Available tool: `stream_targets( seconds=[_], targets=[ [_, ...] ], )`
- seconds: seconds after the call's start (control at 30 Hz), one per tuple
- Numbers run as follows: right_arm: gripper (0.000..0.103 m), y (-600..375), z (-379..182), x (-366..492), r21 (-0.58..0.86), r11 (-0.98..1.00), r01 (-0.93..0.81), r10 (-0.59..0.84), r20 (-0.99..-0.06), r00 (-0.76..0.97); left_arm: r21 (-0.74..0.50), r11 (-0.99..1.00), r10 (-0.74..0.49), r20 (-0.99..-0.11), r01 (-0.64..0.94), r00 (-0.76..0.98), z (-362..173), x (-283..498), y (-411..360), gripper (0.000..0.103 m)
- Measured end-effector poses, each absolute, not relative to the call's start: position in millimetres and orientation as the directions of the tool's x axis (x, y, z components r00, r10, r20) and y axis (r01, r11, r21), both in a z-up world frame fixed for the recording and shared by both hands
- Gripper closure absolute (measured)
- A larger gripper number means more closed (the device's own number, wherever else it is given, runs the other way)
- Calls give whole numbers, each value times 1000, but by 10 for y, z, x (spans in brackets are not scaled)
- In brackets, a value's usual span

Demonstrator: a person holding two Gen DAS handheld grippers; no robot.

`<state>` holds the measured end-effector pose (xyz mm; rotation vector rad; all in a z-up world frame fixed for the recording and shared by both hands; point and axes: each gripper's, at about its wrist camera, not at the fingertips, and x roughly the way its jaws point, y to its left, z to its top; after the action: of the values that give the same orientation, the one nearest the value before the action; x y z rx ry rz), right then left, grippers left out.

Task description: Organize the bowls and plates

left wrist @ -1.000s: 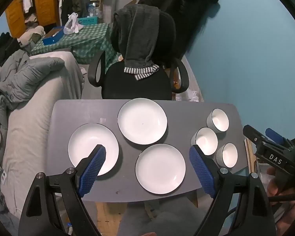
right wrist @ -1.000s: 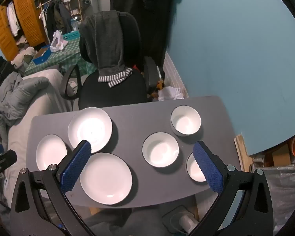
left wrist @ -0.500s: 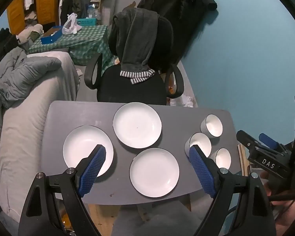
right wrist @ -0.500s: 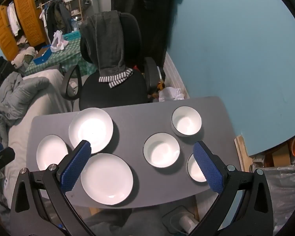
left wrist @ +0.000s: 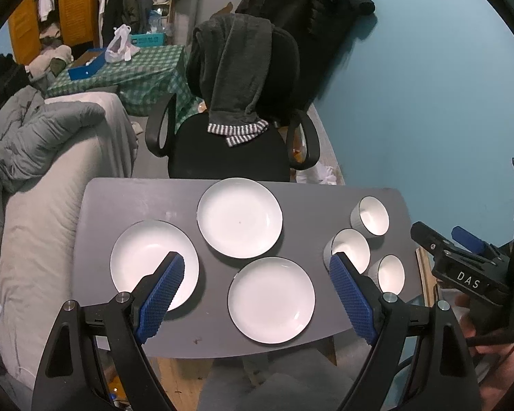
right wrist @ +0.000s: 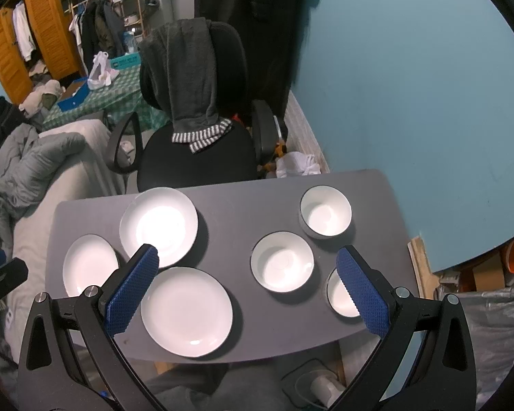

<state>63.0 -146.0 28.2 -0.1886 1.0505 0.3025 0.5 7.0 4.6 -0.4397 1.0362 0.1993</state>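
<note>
The left claw is spread wide and holds nothing, raised above the grey worktop. The right claw is likewise wide and empty. Relative to the office chair behind the worktop, three white plates lie apart from each other on the near left. Three white bowls stand separately on the near right.
</note>
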Motion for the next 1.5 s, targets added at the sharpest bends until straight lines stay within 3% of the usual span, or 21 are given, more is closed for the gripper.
stream_targets(
  seconds=[1.5],
  targets=[
    [1,-1270,195,612,-31,938,-346,139,-879,456,-313,874,-97,-862,-371,497,-35,-46,261,15]
  ],
)
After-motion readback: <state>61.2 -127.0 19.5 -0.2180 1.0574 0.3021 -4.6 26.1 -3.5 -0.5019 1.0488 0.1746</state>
